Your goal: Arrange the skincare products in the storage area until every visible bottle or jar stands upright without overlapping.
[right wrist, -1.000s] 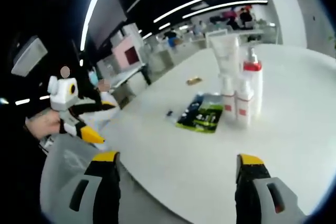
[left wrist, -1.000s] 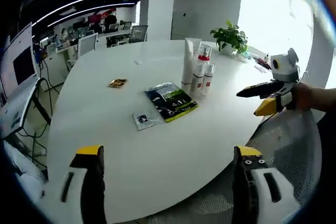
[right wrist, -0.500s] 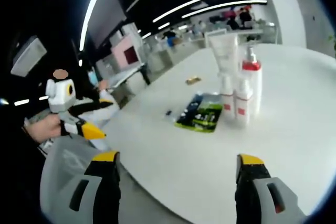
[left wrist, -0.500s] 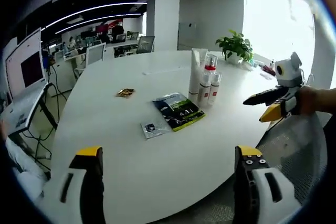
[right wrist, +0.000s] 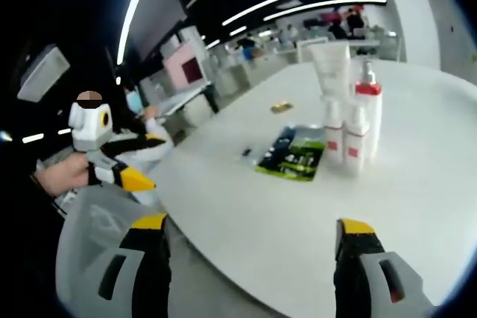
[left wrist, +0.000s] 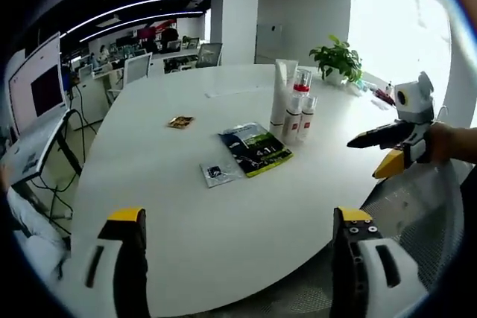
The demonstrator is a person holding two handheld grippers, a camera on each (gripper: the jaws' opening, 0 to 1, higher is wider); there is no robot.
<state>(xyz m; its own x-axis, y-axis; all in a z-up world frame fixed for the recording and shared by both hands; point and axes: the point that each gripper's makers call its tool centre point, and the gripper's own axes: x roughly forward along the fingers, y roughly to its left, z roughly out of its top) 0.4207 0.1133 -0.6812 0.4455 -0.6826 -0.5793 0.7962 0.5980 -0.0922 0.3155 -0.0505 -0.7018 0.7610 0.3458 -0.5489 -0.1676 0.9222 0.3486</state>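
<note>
The skincare products stand upright in a tight group on the white round table (left wrist: 186, 206): a tall white tube (left wrist: 281, 93), a red-capped pump bottle (left wrist: 301, 86) and two small white bottles with red labels (left wrist: 297, 119). In the right gripper view the tube (right wrist: 331, 72), pump bottle (right wrist: 370, 106) and small bottles (right wrist: 344, 143) appear ahead, right of centre. My left gripper (left wrist: 238, 217) is open and empty over the near table edge. My right gripper (right wrist: 252, 225) is open too, short of the table (right wrist: 246, 214). Each gripper hangs well away from the bottles.
A green-black sachet pack (left wrist: 255, 148), a small grey sachet (left wrist: 216, 173) and a gold packet (left wrist: 180, 121) lie flat beside the bottles. A potted plant (left wrist: 339, 57) stands behind. A mesh chair (left wrist: 410, 206) sits below the other gripper (left wrist: 387, 147). Office desks lie beyond.
Both views have shifted slightly with the hands. The products and packets stay where they were, and both grippers remain open.
</note>
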